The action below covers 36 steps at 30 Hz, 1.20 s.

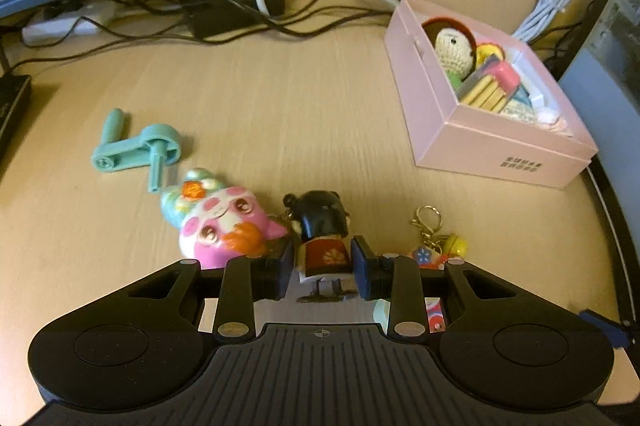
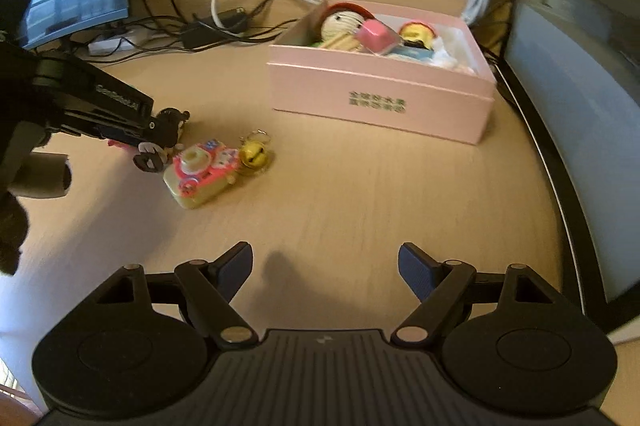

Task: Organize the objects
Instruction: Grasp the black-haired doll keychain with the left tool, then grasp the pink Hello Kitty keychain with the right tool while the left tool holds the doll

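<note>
On the wooden desk (image 1: 300,114), left to right, lie a teal crank handle (image 1: 138,146) and a pink-and-teal figurine (image 1: 218,222). Beside it the left gripper (image 1: 322,260) has its jaws closed on a black-haired doll (image 1: 322,230). A toy camera keychain (image 2: 202,172) lies just right. The pink box (image 2: 380,102), full of toys, sits well apart. The right gripper (image 2: 325,266) hangs wide open, holding nothing.
</note>
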Motion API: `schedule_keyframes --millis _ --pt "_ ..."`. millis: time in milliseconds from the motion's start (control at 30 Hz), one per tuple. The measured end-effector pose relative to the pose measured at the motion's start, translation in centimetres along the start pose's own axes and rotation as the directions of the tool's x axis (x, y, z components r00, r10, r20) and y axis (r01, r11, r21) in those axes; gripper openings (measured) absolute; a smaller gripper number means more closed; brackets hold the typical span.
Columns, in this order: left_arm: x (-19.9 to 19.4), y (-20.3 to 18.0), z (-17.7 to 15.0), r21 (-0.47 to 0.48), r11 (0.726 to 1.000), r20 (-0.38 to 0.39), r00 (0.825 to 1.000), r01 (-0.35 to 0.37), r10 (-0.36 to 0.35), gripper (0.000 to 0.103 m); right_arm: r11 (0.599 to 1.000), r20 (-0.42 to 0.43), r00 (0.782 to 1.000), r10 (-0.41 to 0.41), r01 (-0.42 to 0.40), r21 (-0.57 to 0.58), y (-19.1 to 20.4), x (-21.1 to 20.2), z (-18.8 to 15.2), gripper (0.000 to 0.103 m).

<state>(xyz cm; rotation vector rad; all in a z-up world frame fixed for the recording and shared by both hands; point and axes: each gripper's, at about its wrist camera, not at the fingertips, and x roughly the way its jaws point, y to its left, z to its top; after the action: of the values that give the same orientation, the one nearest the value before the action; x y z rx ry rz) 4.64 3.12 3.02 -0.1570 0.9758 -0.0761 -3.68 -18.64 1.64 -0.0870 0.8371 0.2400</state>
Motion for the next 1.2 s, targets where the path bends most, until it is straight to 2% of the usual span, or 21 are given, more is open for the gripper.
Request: schedule_keyframes --millis 100,167,233,367,533,633,733,833,933,1100,1200 --pt "0.3 -0.3 0.3 0.015 1.0 -0.002 1.0 0.001 -0.001 0.032 1.0 -0.005 1.0 0.013 -0.013 -0.01 -0.1 0.0 -0.3 0.081" --pt "0.1 -0.1 0.2 -0.004 1.0 -0.007 1.0 0.03 -0.03 0.032 0.999 0.002 1.0 0.026 -0.026 -0.028 0.3 -0.1 -0.4 0.081" --pt "-0.3 0.4 -0.4 -0.026 0.998 -0.02 0.998 0.057 -0.057 0.032 0.998 0.014 0.999 0.038 -0.037 -0.059 0.7 -0.2 -0.3 0.081" --pt "-2.2 1.9 -2.4 -0.021 0.998 -0.029 0.997 0.066 -0.066 0.032 0.988 0.031 0.997 0.074 -0.069 -0.136 1.8 0.1 0.5 0.082" --pt "-5.0 4.8 -5.5 -0.008 1.0 -0.032 0.999 0.016 -0.016 0.032 0.953 0.058 0.984 0.169 -0.148 -0.266 4.5 1.0 2.4 0.082" --pt "-6.0 6.9 -6.7 -0.039 0.999 -0.012 1.0 -0.018 0.018 0.032 0.918 0.067 0.972 0.226 -0.189 -0.348 6.2 2.0 3.6 0.083" --pt "-6.8 8.8 -7.3 -0.093 0.995 -0.004 1.0 -0.028 0.028 0.032 0.903 0.024 0.962 0.273 -0.247 -0.351 7.3 3.6 4.7 0.083" --pt "-7.1 9.7 -7.6 -0.129 0.992 0.004 1.0 -0.014 0.015 0.033 0.914 -0.002 0.969 0.249 -0.236 -0.331 8.2 4.4 4.7 0.087" --pt "-7.2 9.8 -7.7 -0.134 0.991 0.009 1.0 -0.012 0.014 0.033 0.891 -0.032 0.94 0.339 -0.332 -0.311 8.4 3.2 4.4 0.087" --pt "-7.3 9.5 -8.0 -0.123 0.992 0.022 0.999 -0.021 0.024 0.033 0.883 0.026 0.95 0.312 -0.28 -0.376 9.2 2.0 4.2 0.087" --pt "-7.3 9.8 -8.1 -0.126 0.992 0.024 1.0 -0.009 0.012 0.033 0.867 0.026 0.951 0.307 -0.268 -0.42 10.0 2.8 4.7 0.087"
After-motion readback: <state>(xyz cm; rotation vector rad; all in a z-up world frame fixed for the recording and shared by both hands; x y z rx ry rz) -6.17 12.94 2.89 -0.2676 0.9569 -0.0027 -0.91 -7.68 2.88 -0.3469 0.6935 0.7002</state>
